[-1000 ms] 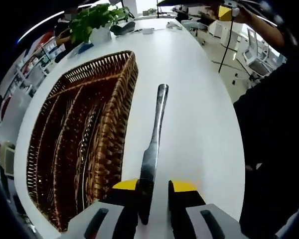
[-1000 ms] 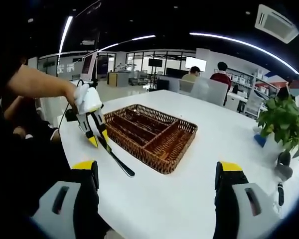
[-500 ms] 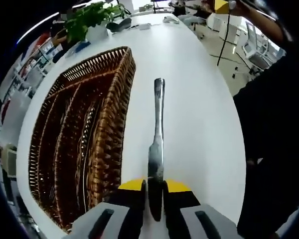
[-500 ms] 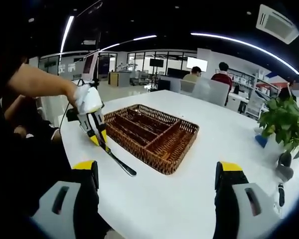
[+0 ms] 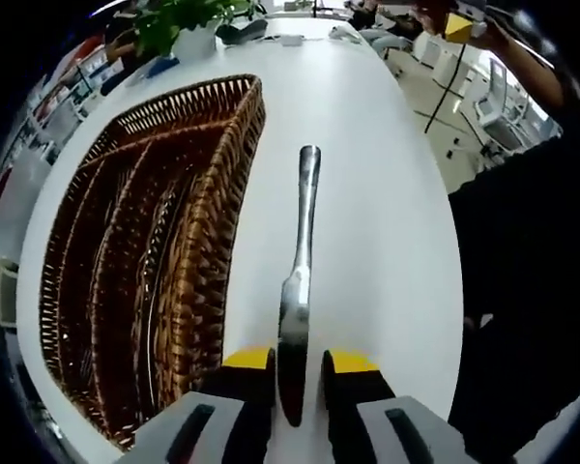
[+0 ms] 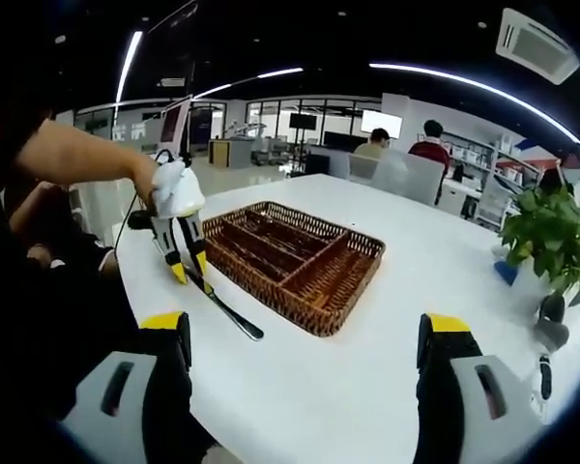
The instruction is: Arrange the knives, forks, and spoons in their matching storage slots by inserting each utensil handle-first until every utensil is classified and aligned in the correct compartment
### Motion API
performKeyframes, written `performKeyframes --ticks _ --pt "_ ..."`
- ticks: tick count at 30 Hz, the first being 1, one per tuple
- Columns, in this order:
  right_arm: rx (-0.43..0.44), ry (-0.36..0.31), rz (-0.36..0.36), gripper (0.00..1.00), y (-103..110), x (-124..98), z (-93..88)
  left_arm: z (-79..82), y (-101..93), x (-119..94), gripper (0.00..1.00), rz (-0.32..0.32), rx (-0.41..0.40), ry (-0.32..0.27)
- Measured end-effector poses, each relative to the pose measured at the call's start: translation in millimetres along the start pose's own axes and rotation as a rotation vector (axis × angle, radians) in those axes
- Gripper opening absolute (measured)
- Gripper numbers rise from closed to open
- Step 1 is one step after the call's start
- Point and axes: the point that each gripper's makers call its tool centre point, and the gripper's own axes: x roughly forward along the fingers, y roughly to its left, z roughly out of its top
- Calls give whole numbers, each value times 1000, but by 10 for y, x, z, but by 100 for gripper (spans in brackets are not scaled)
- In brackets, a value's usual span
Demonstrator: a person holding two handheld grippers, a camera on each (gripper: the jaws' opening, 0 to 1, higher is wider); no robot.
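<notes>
A silver table knife lies along the white table, handle pointing away and blade between the jaws of my left gripper. Those jaws stand open: the blade rests against the left one, with a gap to the right one. In the right gripper view, the left gripper is held by a person's hand, fingers spread over the knife beside the wicker cutlery basket. The basket has long slots, and something metallic glints in one. My right gripper is wide open, holding nothing.
A potted plant stands past the basket's far end, and the same plant is at the right in the right gripper view. The person's dark clothes border the table edge. Seated people and desks are far behind.
My left gripper closed on the knife blade half a second ago and has now opened again. The knife points slightly right. The right gripper has not moved.
</notes>
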Motion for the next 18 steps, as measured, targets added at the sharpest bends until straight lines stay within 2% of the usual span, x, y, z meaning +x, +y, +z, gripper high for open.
performKeyframes --ticks 2,5,18 --pt "2 0 0 100 4 3 -1 7 -23 10 16 -14 -19 -1" --pt "-1 1 5 100 31 17 6 5 -26 9 11 -7 -3 -4" --pt "-26 7 33 100 106 80 48 7 -38 6 9 70 31 8"
